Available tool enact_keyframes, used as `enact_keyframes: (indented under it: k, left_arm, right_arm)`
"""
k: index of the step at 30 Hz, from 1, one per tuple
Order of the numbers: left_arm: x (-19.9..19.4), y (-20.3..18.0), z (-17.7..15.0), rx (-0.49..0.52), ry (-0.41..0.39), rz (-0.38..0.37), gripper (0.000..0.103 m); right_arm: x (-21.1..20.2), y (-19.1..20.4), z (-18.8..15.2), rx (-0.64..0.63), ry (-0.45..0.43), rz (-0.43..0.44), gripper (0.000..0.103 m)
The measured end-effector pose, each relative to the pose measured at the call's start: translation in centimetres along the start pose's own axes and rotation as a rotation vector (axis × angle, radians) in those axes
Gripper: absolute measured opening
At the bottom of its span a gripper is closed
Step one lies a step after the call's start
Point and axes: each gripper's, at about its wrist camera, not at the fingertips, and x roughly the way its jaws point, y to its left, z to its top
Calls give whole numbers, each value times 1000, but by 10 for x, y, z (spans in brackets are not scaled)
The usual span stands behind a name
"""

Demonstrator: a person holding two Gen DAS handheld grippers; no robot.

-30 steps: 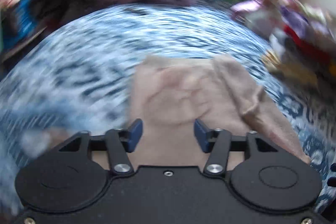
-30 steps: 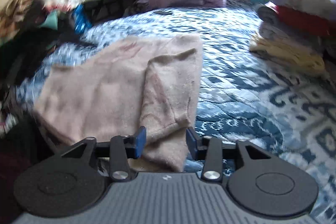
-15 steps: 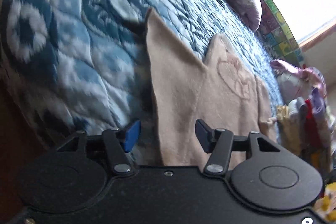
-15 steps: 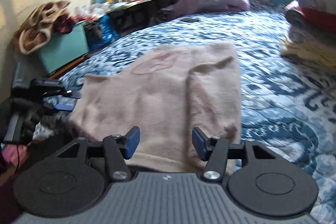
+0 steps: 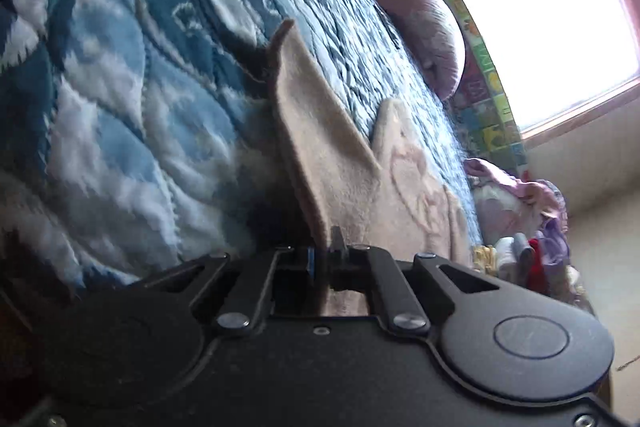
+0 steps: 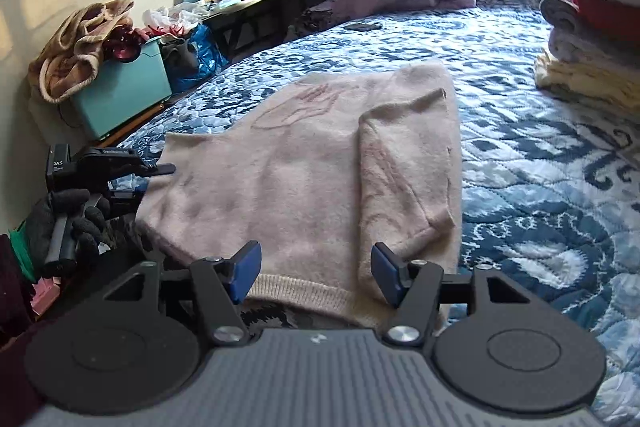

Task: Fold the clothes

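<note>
A pale pink sweater (image 6: 304, 171) is spread on the blue patterned bed (image 6: 540, 163), one sleeve folded over its body. Its edge nearest the teal bin (image 6: 120, 95) is clamped between the closed jaws of the left gripper (image 5: 322, 259). The right gripper (image 6: 316, 277) is positioned at the sweater's hem, jaws held wide and gripping nothing.
</note>
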Motion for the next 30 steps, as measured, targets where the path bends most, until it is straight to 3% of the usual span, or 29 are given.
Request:
enact_keyframes:
  k: [14, 23, 28, 30]
  left_arm:
    - [0, -188, -51, 598, -89, 18, 3]
    - [68, -243, -156, 1024, 23, 55, 3]
    - [117, -233, -191, 1038, 142, 91, 3]
    - [125, -229, -195, 1039, 180, 78, 14]
  right_arm:
    - [-8, -25, -4, 56, -32, 0, 61]
    - [-30, -56, -8, 125, -69, -27, 61]
    - [-36, -72, -17, 168, -70, -52, 61]
    - [-37, -78, -21, 191, -64, -59, 61]
